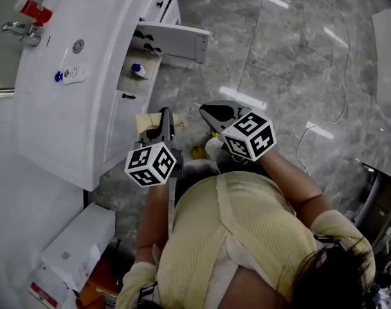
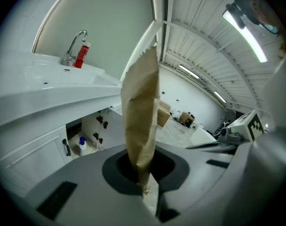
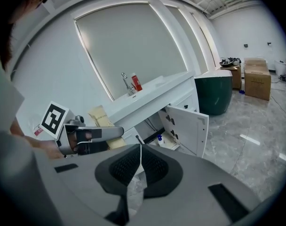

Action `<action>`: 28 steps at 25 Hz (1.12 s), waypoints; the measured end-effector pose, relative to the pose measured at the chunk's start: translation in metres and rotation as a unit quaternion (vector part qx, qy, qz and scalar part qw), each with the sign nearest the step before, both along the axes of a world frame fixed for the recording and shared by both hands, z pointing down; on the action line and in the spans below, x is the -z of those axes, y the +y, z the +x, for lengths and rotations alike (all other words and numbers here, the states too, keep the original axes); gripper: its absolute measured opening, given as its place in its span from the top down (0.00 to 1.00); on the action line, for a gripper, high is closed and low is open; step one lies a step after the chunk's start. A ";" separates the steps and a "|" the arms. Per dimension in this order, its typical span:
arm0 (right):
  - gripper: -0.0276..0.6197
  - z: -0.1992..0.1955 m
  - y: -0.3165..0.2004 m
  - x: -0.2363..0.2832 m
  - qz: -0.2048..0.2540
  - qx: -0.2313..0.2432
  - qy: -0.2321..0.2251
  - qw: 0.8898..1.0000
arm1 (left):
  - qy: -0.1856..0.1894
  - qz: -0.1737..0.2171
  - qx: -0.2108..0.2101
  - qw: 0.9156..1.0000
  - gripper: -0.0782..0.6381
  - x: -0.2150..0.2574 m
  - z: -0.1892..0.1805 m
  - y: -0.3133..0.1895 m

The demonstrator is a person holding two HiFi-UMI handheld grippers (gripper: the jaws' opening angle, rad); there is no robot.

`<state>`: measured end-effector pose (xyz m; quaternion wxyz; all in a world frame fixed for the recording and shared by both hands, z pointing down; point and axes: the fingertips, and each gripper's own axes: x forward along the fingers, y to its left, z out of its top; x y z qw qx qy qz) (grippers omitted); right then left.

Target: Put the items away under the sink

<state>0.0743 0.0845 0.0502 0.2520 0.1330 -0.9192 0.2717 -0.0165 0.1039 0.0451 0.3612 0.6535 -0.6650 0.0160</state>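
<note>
Holding a brown paper bag in my left claw, clenched hard on its end so it stands up tall in front of me. My right claw is clenched too, pinching a thin pale film; what that film belongs to I can't tell. Both sit in front of me, near the vanity but short of the cabinet under the sink.

The door stands wide open, so the way in looks free. I'd say the trick now is to come in low under the sink's lip, tip the floppy bag forward so its top clears the frame, and set it down on the cabinet floor before letting go.

Inside, I see one white bottle with a blue cap near the front. Best to land the bag beside it, not on it. Up top, a red tube stands by the faucet.
</note>
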 end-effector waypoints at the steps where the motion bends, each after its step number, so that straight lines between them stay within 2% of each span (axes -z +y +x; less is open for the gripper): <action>1: 0.91 0.000 -0.006 -0.002 0.000 0.003 -0.001 1.000 | 0.000 -0.001 0.003 1.000 0.83 -0.003 0.002 -0.007; 5: 0.91 0.003 -0.028 -0.012 -0.005 0.012 -0.003 1.000 | 0.004 -0.019 0.017 1.000 0.83 -0.019 0.010 -0.025; 14: 0.91 0.007 -0.058 -0.039 -0.012 0.024 0.002 1.000 | -0.004 -0.050 0.044 0.998 0.83 -0.059 0.001 -0.053; 21: 0.91 -0.004 -0.068 -0.071 -0.010 0.024 0.022 0.999 | 0.010 -0.078 0.065 0.995 0.83 -0.114 -0.018 -0.075; 28: 0.91 -0.027 -0.079 -0.109 -0.012 0.000 0.045 0.999 | 0.005 -0.097 0.061 0.993 0.83 -0.167 -0.050 -0.095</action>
